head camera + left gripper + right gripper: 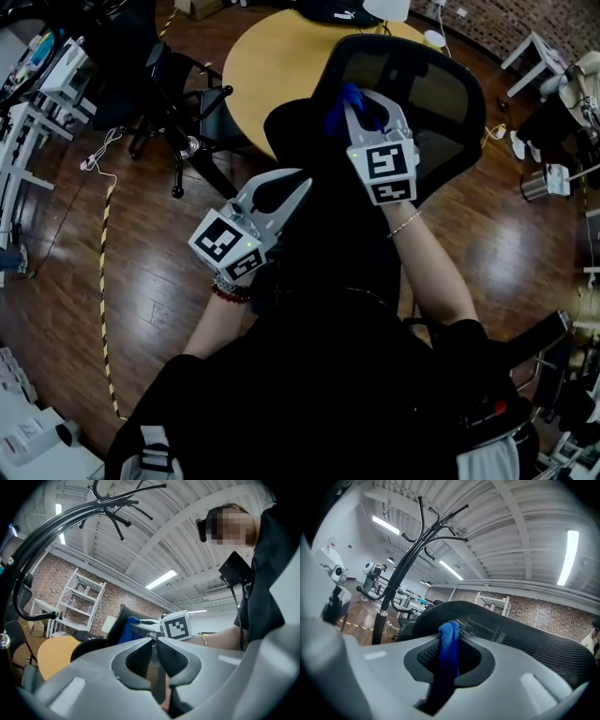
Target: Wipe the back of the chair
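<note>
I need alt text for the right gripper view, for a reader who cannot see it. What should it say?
The right gripper is shut on a blue cloth, with the black mesh chair back curving just beyond it. A black coat stand rises at left.

Head downward, gripper views upward, chair (441, 94) shared

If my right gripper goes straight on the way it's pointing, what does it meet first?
The mesh chair back, with the blue cloth in the right gripper leading; it looks very close, though depth is unclear.
</note>
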Motion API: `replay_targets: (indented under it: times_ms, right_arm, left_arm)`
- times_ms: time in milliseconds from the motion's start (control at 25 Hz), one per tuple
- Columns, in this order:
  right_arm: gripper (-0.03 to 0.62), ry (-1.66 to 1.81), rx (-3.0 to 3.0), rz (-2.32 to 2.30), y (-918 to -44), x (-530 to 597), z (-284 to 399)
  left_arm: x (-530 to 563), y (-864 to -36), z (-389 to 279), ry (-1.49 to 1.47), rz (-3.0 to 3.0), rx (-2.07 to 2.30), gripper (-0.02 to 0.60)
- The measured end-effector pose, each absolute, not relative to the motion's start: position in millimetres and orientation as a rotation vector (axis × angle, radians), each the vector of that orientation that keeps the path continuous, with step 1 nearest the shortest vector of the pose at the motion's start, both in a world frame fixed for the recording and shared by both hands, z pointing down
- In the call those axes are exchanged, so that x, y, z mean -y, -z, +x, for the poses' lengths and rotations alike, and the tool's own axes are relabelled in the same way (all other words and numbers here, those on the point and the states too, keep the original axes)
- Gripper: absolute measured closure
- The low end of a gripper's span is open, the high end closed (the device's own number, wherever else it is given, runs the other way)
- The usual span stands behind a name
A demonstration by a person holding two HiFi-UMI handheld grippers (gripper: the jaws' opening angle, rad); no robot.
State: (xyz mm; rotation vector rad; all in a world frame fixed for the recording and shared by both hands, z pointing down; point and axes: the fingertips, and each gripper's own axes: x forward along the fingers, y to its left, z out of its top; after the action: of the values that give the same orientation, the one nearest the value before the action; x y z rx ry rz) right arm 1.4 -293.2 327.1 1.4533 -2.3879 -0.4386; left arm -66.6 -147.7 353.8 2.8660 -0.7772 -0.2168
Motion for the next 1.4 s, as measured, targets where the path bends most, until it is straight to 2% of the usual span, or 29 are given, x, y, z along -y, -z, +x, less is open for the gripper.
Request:
replay_targets:
  times_ms: [360,560,640,800,1120,1240,1400]
  right_arm:
    - [0.559,0.346,2.550,1.370,-319.9,279.4,-30.5]
    - [0.559,0.479,2.578,0.982,-336.2,254.5,-97.1]
    - [0.554,0.487,2.599,0.960,-336.3,250.4,-104.4]
    - [0.554,0.524,2.690,1.066,-301.2,235.5,-69.5]
    - [0.554,0.329,2.411,1.531,-298.7,279.1,86.2]
    - [0.554,0.326,2.331,1.507,-314.5,298.5,85.7]
    - [0.555,0.369,2.313,1.441,-311.6,305.5,49.2]
  left_arm:
    - [138.2,-350.1,-67.6,0.224,2.875,0.817,0.541]
    - [126.0,-352.7,-54.0,0.187,2.870,0.828,0.543]
    - [122.6,-350.8,-51.9,0.183,2.869,0.850,0.548]
    - [117.9,-346.6,-52.0,0.162,2.887,0.900,0.552]
    - [119.0,-349.7,-45.8,0.168,2.883,0.933,0.552]
    - [114.3,-360.6,-31.7,0.144,2.884,0.872,0.552]
    - [109.3,-366.1,-31.6,0.101,2.909,0.843,0.552]
